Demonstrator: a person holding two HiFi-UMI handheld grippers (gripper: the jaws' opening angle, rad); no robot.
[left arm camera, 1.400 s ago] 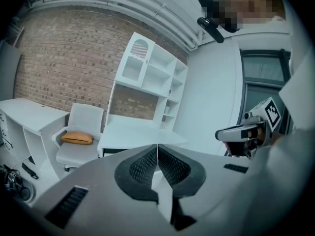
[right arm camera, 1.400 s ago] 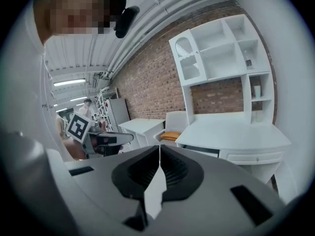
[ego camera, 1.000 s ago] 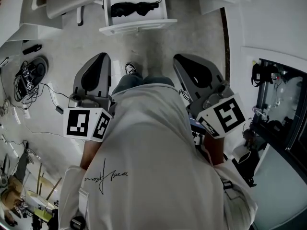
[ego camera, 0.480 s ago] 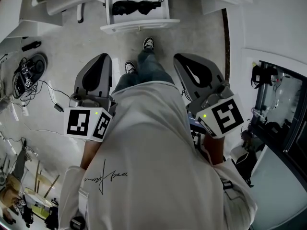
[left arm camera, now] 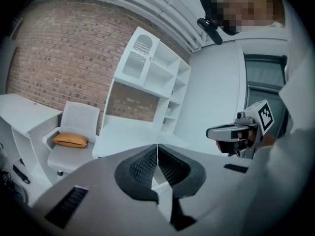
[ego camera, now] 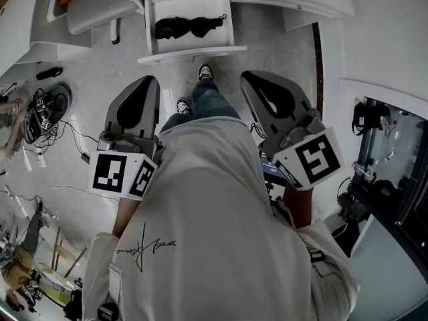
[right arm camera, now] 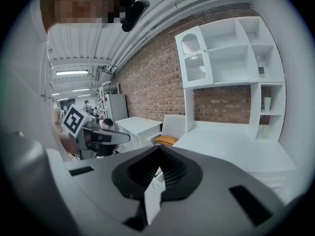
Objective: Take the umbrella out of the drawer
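Change since a second ago: open drawer lower in the upper centre of the head view, hence nearer; one shoe now planted just below its front edge, none there before. Likewise the left gripper and right gripper, carried forward with the body and higher in the frame than before. Read as an approach step: not yet within reach, nothing touched.

Check the fingers in each gripper view: pads together on both sides, ribbed faces meeting along a thin seam, nothing between them. Expect to part one pair before any grasp.

Locate the umbrella inside the drawer, upper centre of the head view, well apart from both grippers. Appearance: black, folded, lying flat and crosswise on the white drawer bottom; bunched, soft-looking fabric in two lumps, with a slim end pointing toward the right wall. Strong contrast against the white, so easy to find. Treat as probably limp at the canopy and firmer along the shaft; aim for the middle bulk. Handle and strap too small to make out.
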